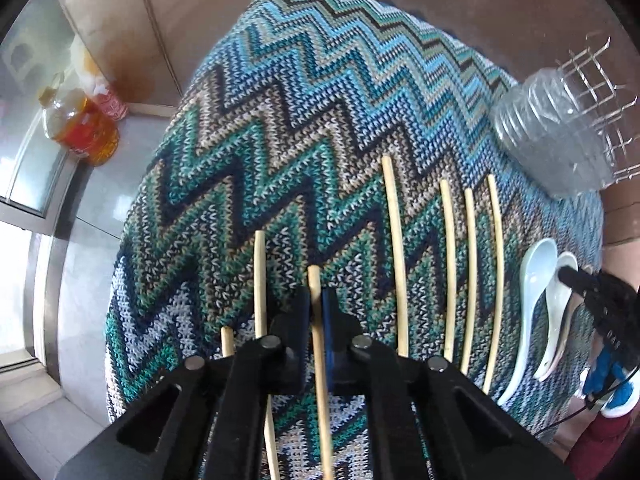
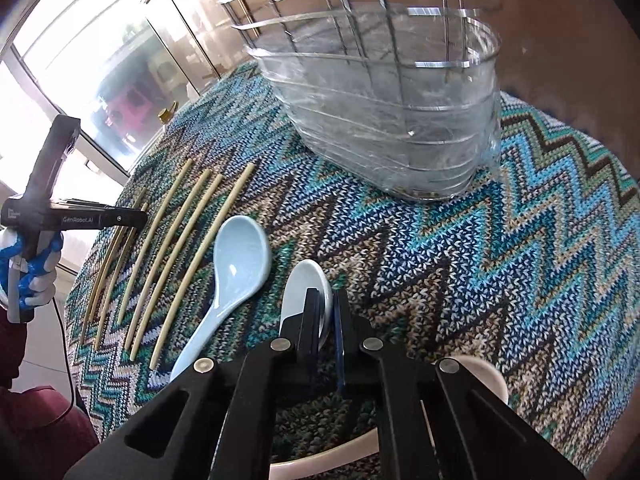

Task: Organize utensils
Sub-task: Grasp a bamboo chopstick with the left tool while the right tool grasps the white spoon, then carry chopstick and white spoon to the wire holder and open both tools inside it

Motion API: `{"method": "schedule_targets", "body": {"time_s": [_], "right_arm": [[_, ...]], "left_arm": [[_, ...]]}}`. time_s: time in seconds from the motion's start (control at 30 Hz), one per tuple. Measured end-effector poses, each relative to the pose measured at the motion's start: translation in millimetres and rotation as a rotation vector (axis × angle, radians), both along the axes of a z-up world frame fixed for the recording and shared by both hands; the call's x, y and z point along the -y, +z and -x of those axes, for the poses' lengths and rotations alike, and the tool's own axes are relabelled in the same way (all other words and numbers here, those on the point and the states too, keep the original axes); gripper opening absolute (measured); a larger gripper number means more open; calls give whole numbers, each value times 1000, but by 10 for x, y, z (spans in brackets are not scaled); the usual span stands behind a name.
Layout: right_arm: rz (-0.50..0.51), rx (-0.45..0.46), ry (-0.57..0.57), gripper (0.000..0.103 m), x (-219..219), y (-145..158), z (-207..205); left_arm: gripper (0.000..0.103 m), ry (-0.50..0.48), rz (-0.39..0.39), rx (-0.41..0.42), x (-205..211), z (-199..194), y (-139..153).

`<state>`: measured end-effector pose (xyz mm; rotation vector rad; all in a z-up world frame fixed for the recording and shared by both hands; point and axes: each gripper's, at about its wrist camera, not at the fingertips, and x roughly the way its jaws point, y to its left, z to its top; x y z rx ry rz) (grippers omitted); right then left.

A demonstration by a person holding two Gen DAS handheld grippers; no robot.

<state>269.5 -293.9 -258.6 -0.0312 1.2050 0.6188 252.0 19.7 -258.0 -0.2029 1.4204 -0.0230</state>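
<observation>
Several pale bamboo chopsticks (image 1: 448,272) lie side by side on a zigzag knitted cloth (image 1: 304,128). My left gripper (image 1: 316,300) is shut on one chopstick (image 1: 320,360), low over the cloth; it also shows at the left of the right wrist view (image 2: 136,218). Another chopstick (image 1: 260,280) lies just left of it. A light blue ceramic spoon (image 2: 236,268) lies right of the chopsticks (image 2: 180,248). My right gripper (image 2: 326,300) is shut on a white ceramic spoon (image 2: 298,296). A clear plastic container (image 2: 400,120) in a wire rack (image 2: 352,12) stands behind.
An oil bottle (image 1: 80,128) stands on the floor left of the table. A window (image 2: 80,60) lies beyond the table's far left edge. The table's pale rim (image 2: 488,380) shows under my right gripper.
</observation>
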Motion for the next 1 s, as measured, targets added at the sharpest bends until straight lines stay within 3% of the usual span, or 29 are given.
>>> {"method": "schedule_targets", "body": {"time_s": [0.2,0.43,0.67,1.0], "right_arm": [[14,106,-28,5,59,325,334],[35,218,-87,5,172,663,777],[20,325,-181,5,196,1014,1118],[9,544,-324,5,257,1697,1021]], "left_arm": [[5,6,43,100,-118,199,156],[5,13,113,255,-223,511,556],[5,0,134,376,-208,824,1013],[5,-49,192,609,131,661,1909]]}}
